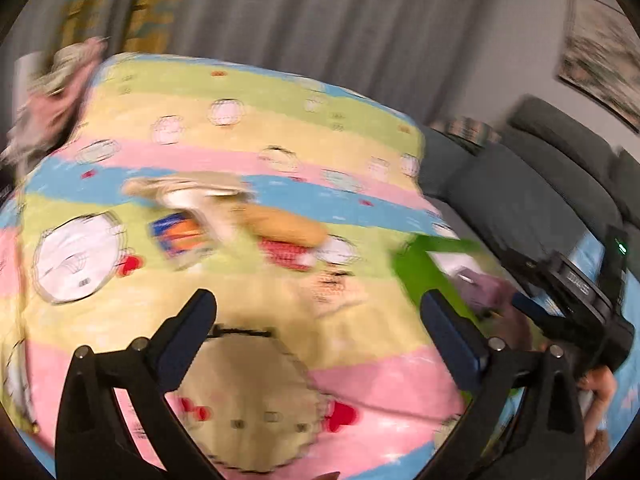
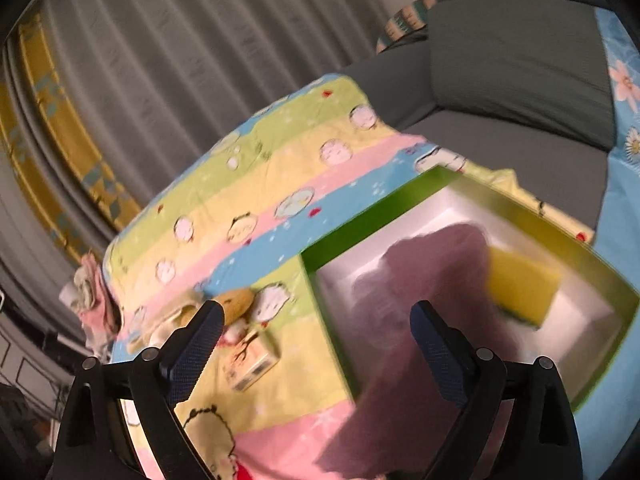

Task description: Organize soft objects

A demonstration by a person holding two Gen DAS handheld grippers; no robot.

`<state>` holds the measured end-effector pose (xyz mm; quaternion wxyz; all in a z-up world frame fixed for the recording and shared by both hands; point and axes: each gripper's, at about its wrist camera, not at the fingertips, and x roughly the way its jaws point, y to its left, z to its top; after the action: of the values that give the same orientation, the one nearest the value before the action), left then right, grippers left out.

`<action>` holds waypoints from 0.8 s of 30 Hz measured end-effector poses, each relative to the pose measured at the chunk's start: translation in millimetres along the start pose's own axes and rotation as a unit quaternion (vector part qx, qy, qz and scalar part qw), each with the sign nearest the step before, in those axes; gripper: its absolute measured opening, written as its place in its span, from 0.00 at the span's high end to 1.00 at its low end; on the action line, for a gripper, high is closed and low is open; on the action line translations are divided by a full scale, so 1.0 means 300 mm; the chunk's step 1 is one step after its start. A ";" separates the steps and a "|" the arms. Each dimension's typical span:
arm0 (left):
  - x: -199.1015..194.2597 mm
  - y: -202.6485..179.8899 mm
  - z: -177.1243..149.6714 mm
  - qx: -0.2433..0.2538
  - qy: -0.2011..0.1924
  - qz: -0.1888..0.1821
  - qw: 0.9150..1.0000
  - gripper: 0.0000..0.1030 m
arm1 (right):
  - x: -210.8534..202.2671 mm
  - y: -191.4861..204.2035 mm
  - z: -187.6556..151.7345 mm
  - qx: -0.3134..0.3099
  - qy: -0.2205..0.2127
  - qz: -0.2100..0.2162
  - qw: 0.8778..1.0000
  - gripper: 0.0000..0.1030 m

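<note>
With both grippers, left (image 1: 318, 320) and right (image 2: 316, 330), released, I see a purple cloth (image 2: 420, 300) draped over the green box (image 2: 360, 220) rim.

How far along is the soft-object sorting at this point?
Done: a yellow sponge and a purple cloth lie in the green box, the cloth draping over its edge. In hand: nothing; both grippers are open. Left: blurred items on the striped cover.
</note>
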<state>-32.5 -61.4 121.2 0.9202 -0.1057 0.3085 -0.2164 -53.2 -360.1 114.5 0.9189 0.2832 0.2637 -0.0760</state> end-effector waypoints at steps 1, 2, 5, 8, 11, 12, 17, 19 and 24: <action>-0.008 0.029 -0.004 -0.012 -0.006 0.014 1.000 0.01 | 0.012 0.012 -0.004 -0.003 0.005 0.002 1.000 0.08; -0.011 0.056 -0.007 -0.024 -0.012 0.028 0.999 0.01 | 0.021 0.025 -0.007 -0.007 0.008 0.003 1.000 0.08; -0.005 0.121 -0.033 -0.063 -0.015 0.068 0.996 0.01 | 0.046 0.044 -0.011 -0.011 0.011 0.014 1.000 0.08; 0.023 0.153 -0.052 -0.082 -0.012 0.110 0.990 0.01 | 0.073 0.044 -0.016 -0.011 0.023 0.016 1.000 0.08; 0.057 0.173 -0.081 -0.120 -0.013 0.138 0.983 0.01 | 0.090 0.043 -0.014 -0.018 0.029 0.014 0.999 0.08; 0.070 0.182 -0.088 -0.125 -0.012 0.142 0.982 0.01 | 0.094 0.040 -0.013 -0.017 0.030 0.013 0.999 0.08; 0.141 0.174 -0.136 -0.153 0.005 0.186 0.971 0.01 | 0.090 0.043 -0.008 -0.023 0.039 0.030 0.999 0.08; 0.168 0.170 -0.150 -0.160 0.015 0.191 0.968 0.01 | 0.088 0.051 -0.006 -0.033 0.040 0.033 0.998 0.08; 0.208 0.134 -0.182 -0.142 0.010 0.225 0.964 0.01 | 0.086 0.032 0.008 -0.043 0.042 0.026 0.998 0.08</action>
<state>-8.0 -58.3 32.4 0.9177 -0.1606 0.3611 0.0411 -27.6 -353.2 107.2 0.9198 0.2536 0.2980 -0.0284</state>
